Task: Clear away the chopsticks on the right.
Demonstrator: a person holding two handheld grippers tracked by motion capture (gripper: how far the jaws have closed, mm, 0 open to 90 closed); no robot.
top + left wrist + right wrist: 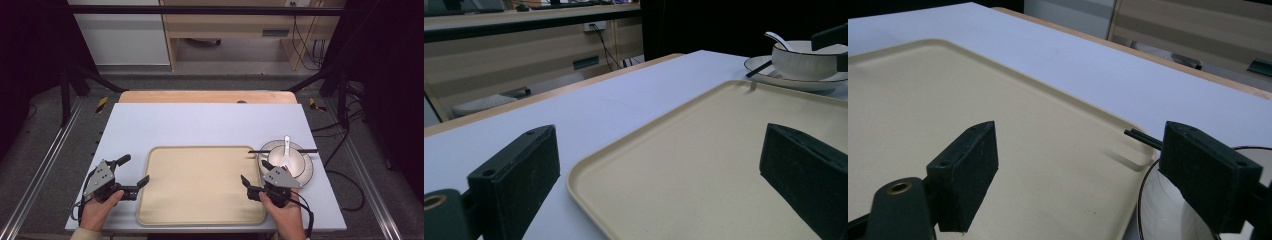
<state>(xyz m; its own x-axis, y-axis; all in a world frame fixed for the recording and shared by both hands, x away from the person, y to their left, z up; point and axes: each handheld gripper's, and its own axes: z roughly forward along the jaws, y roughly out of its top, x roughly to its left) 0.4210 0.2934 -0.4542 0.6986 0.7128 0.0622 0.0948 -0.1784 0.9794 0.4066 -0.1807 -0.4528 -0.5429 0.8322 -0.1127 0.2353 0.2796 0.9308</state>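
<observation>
Progress: nothing moved yet, judged | beige tray (200, 185) bare, centre frame | bowl (287, 159), spoon (286, 149), chopsticks (282, 150) stacked on plate (309, 170), right | left gripper (134, 176), right gripper (254, 174) held apart, nothing gripped

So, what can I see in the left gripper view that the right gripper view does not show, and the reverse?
Left gripper view alone: the white bowl with a white spoon in it, standing on the plate. Right gripper view alone: nothing distinct except its own open jaws. Both share the beige tray, the white table, the black chopsticks and the black-rimmed plate, which the right gripper view shows only in part.
</observation>
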